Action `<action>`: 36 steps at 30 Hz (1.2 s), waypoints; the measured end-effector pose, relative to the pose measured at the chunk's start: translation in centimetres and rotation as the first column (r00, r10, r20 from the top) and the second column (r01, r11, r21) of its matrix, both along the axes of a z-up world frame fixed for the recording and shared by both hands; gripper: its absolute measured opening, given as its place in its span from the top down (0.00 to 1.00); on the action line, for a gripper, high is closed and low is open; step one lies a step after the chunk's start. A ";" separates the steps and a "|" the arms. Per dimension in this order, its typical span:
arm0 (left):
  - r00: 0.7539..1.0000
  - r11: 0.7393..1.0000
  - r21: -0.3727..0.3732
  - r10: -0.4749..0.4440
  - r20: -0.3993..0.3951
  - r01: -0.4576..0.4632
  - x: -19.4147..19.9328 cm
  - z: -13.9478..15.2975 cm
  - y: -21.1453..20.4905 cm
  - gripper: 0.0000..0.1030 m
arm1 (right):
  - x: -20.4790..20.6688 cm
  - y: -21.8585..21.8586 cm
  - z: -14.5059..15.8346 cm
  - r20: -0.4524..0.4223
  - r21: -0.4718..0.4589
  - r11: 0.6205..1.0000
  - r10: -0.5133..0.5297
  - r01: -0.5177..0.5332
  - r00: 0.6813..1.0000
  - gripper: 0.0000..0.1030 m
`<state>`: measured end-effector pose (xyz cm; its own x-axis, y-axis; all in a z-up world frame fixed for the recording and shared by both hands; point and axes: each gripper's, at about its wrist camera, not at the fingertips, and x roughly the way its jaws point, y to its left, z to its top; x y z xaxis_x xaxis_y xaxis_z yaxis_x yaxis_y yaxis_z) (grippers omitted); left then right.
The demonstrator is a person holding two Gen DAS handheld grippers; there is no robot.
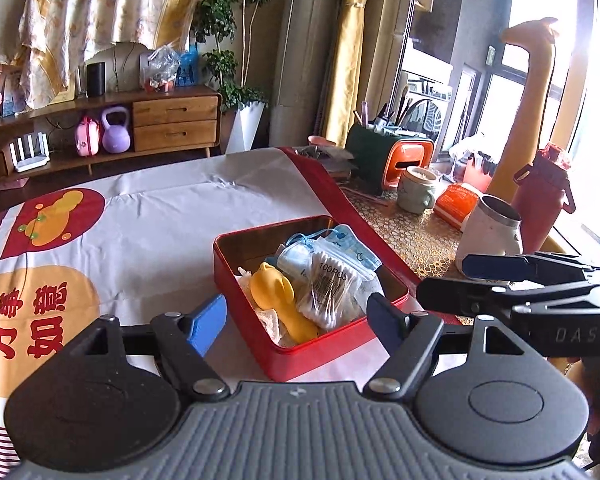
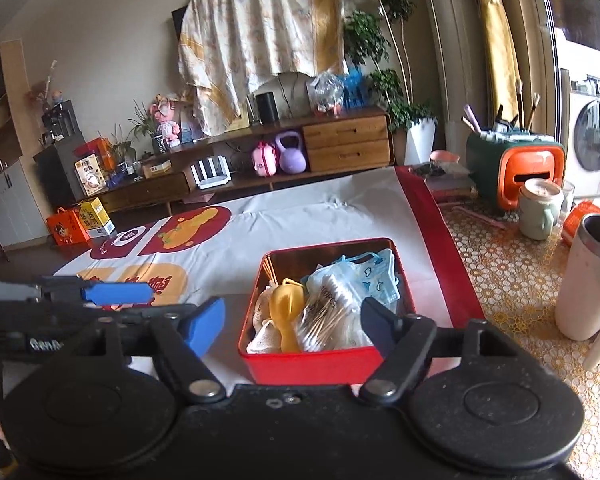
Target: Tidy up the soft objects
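Over on the left, the printed white cloth (image 1: 172,216) with its red and orange shapes covers the bench, and the left gripper (image 1: 296,314) hangs low above it with its blue fingers (image 1: 208,322) wide apart, gripping nothing. Right between those fingers sits the red tin (image 1: 320,354), open on top, resting on the cloth near its red border. Inside the tin, from the left: a pale mesh cloth (image 1: 270,320) crumpled against the near wall, a yellow soft toy (image 1: 280,300) lying on it, a clear bag of cotton swabs (image 1: 332,288) marked 100PCS leaning next to the toy, and blue face masks (image 1: 340,240) bunched at the far side. Moving right, the right gripper (image 1: 444,280) pokes in sideways just beside the tin's right edge; from its own view, the right gripper (image 2: 294,320) also has its fingers (image 2: 204,324) spread wide and empty, framing the tin (image 2: 312,366) from the near side. Past the cloth's edge, on the patterned gold covering, stand a white cup (image 1: 490,232), a green mug (image 1: 418,190), and a dark red bottle (image 1: 540,196).
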<state>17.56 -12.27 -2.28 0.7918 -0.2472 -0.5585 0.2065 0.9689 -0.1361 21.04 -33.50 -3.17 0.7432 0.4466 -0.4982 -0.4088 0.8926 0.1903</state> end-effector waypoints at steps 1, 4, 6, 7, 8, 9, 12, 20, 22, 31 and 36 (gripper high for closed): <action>1.000 1.000 0.001 0.001 0.003 -0.001 -0.2 0.1 0.1 0.25 | -0.4 0.1 0.1 0.011 -0.005 1.000 0.001 -0.001 1.000 0.23; 1.000 1.000 -0.012 0.009 0.018 -0.009 -0.9 0.4 0.4 0.15 | -1.3 0.2 0.1 0.037 -0.011 1.000 -0.001 0.001 0.999 0.18; 1.000 1.000 -0.028 0.010 0.025 -0.009 -1.3 0.5 0.7 0.14 | -1.7 0.1 0.0 0.040 -0.001 1.000 -0.005 0.005 0.999 0.14; 0.999 1.000 -0.026 0.017 0.027 -0.016 -1.5 0.5 0.8 0.13 | -1.9 -0.1 -0.1 0.045 0.004 1.000 -0.010 0.010 0.999 0.12; 0.999 1.000 -0.021 0.022 0.029 -0.022 -1.6 0.6 0.8 0.09 | -2.1 -0.1 -0.2 0.052 0.007 1.000 -0.015 0.015 0.999 0.08; 0.999 1.000 -0.021 0.020 0.030 -0.019 -1.8 0.6 0.8 0.04 | -2.3 -0.2 -0.2 0.059 0.007 1.000 -0.018 0.017 0.998 0.06; 0.999 1.000 -0.024 0.017 0.044 -0.015 -2.4 0.7 0.9 0.02 | -3.1 -0.2 -0.4 0.079 0.016 1.000 -0.023 0.022 0.997 0.00; 0.998 1.000 -0.011 0.018 0.054 -0.017 -4.3 0.5 1.2 0.02 | -4.8 -0.7 -0.6 0.110 0.027 0.998 -0.055 0.052 0.992 0.00; 0.998 1.000 -0.022 0.015 0.058 -0.014 -4.9 0.5 1.4 0.02 | -5.0 -0.9 -0.6 0.110 0.038 0.997 -0.065 0.062 0.992 0.00; 0.998 1.000 -0.016 0.015 0.067 -0.014 -6.2 0.3 1.5 0.02 | -6.0 -0.5 -0.8 0.115 0.045 0.997 -0.074 0.069 0.991 0.00; 0.998 1.000 -0.024 0.020 0.060 -0.019 -6.5 0.2 1.6 0.02 | -6.4 -0.2 -0.9 0.112 0.042 0.997 -0.068 0.064 0.991 0.00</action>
<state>11.05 -10.67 -2.10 0.8286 -0.2440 -0.5039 0.1963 0.9695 -0.1467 14.67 -33.68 -4.05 0.8223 0.4118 -0.3926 -0.3700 0.9113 0.1809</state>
